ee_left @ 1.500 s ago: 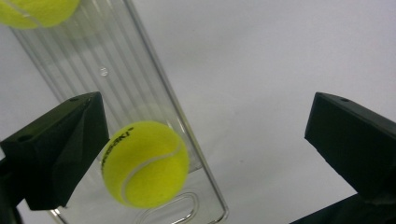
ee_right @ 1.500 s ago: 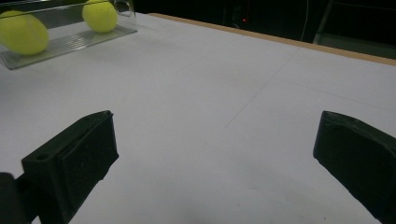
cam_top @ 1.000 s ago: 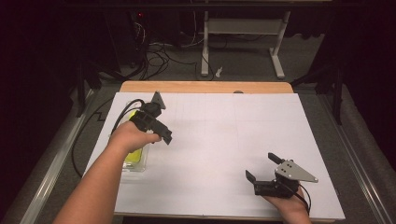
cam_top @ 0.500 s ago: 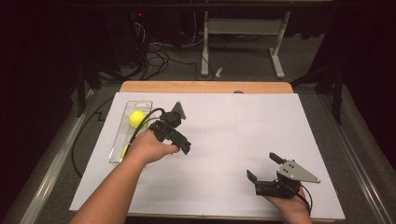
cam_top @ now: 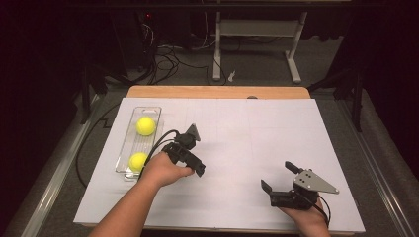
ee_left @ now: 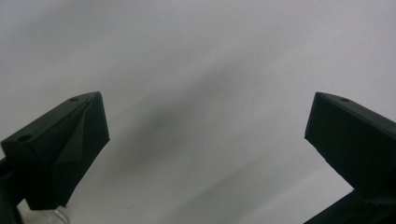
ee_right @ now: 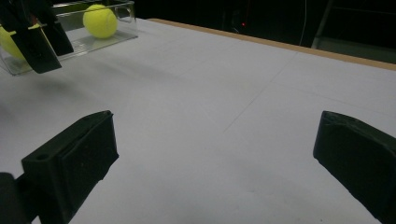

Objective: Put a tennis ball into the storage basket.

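A clear plastic tray (cam_top: 154, 114) lies at the left of the white table, with one yellow tennis ball (cam_top: 145, 126) at its far end and a second ball (cam_top: 138, 161) at its near end. My left gripper (cam_top: 193, 160) hovers just right of the tray; in its own view the left gripper (ee_left: 205, 121) is open over bare white surface. Near the front right edge, my right gripper (cam_top: 279, 177) is open and empty. In its own view the right gripper (ee_right: 215, 140) faces the tray (ee_right: 116, 35), a ball (ee_right: 99, 21) and the left gripper (ee_right: 39, 44).
White paper (cam_top: 276, 133) covers the table, and a wooden edge (cam_top: 217, 92) shows at the back. A black cable (cam_top: 86, 148) trails off the table's left side. Beyond the table are a dark floor, cables and a white stand (cam_top: 254, 34).
My left hand and gripper moved right and nearer to me, away from above the tray, so both balls now show in it. The right gripper has stayed put.
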Tool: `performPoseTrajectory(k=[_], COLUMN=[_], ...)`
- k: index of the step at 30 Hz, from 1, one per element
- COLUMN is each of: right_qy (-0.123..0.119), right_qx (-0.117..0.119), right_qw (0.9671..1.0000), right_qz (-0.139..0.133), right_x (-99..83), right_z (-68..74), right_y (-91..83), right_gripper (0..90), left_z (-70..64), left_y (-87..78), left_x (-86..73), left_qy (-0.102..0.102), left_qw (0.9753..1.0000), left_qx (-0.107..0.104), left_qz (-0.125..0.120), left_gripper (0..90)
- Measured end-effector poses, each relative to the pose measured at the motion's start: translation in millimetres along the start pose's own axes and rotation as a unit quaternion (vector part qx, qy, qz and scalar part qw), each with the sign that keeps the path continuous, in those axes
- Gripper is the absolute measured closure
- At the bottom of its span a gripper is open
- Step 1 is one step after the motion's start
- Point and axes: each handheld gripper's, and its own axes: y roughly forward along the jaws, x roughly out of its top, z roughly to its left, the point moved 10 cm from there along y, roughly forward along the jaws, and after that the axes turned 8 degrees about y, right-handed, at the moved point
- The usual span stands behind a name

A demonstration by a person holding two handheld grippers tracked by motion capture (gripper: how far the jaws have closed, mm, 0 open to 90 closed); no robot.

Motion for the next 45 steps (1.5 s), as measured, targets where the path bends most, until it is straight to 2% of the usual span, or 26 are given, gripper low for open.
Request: performPoseTrajectory(k=[5, 9, 14, 15, 17, 18, 20, 22, 24, 27, 29, 31, 36, 39, 40, 41, 43, 45], right_qy=[0.000, -0.001, 0.002, 0.001, 0.001, 0.001, 0.001, 0.001, 0.001, 0.001, 0.001, 0.002, 0.004, 0.008, 0.009, 0.009, 0.010, 0.011], right_qx=[0.000, 0.001, 0.002, 0.002, 0.002, 0.002, 0.003, 0.003, 0.002, 0.002, 0.002, 0.002, 0.001, 0.000, 0.000, 0.000, 0.000, 0.000], right_qw=[1.0000, 1.0000, 1.0000, 1.0000, 1.0000, 1.0000, 1.0000, 1.0000, 1.0000, 1.0000, 1.0000, 1.0000, 1.0000, 0.9999, 0.9999, 0.9999, 0.9999, 0.9999], right_qz=[0.000, -0.002, -0.005, -0.005, -0.007, -0.007, -0.007, -0.007, -0.007, -0.007, -0.008, -0.008, -0.009, -0.011, -0.012, -0.013, -0.013, -0.013], right_x=[0.0, 0.8, 1.6, 1.6, 2.0, 2.0, 2.0, 2.4, 2.3, 2.5, 2.7, 2.6, 2.5, 3.2, 3.6, 3.9, 4.0, 4.0], right_z=[0.5, 1.6, 1.9, 1.9, 2.1, 2.2, 2.7, 2.9, 2.8, 2.9, 3.3, 3.5, 2.3, 1.8, 1.7, 1.5, 1.3, 1.1], right_y=[0.1, -0.5, -2.1, -2.5, -2.8, -2.8, -3.0, -3.4, -3.4, -3.0, -3.1, -3.2, -3.2, -4.0, -4.2, -4.5, -4.8, -4.9], right_gripper=[0.4, 0.4, 0.4, 0.4, 0.3, 0.4, 0.4, 0.4, 0.3, 0.4, 0.4, 0.4, 0.4, 0.4, 0.4, 0.4, 0.4, 0.3], left_z=[-1.9, -4.4, -7.2, -7.2, -8.8, -9.3, -12.2, -12.2, -13.1, -11.2, -10.3, -8.7, -12.6, -12.6, -12.9, -12.8, -13.1, -13.6], left_y=[11.5, 16.9, 17.9, 16.9, 14.2, 11.9, 7.1, 2.2, 2.0, 5.0, 8.8, 11.0, 14.4, 15.7, 15.6, 15.5, 15.9, 17.7], left_x=[-5.6, -7.9, -9.4, -9.8, -11.0, -11.4, -11.8, -13.4, -17.4, -23.6, -27.7, -30.4, -31.9, -31.8, -31.1, -31.2, -30.3, -29.9], left_qy=[0.001, 0.007, 0.018, 0.019, 0.019, 0.021, 0.022, 0.030, 0.038, 0.048, 0.050, 0.062, 0.079, 0.088, 0.089, 0.089, 0.090, 0.099], left_qw=[1.0000, 0.9999, 0.9992, 0.9987, 0.9966, 0.9947, 0.9890, 0.9817, 0.9771, 0.9717, 0.9700, 0.9661, 0.9553, 0.9499, 0.9470, 0.9460, 0.9421, 0.9408], left_qx=[-0.002, 0.000, -0.001, -0.001, -0.015, -0.017, -0.031, -0.030, -0.034, -0.028, -0.021, 0.006, -0.009, -0.010, -0.013, -0.018, -0.022, -0.017], left_qz=[0.009, 0.008, -0.035, -0.048, -0.079, -0.099, -0.143, -0.186, -0.207, -0.230, -0.237, -0.251, -0.285, -0.300, -0.309, -0.311, -0.322, -0.324], left_gripper=[0.8, 0.8, 2.4, 2.4, 2.4, 3.0, 3.2, 3.6, 3.8, 3.5, 2.7, 1.9, 0.2, 0.1, 0.1, 0.1, 0.1, 0.1])
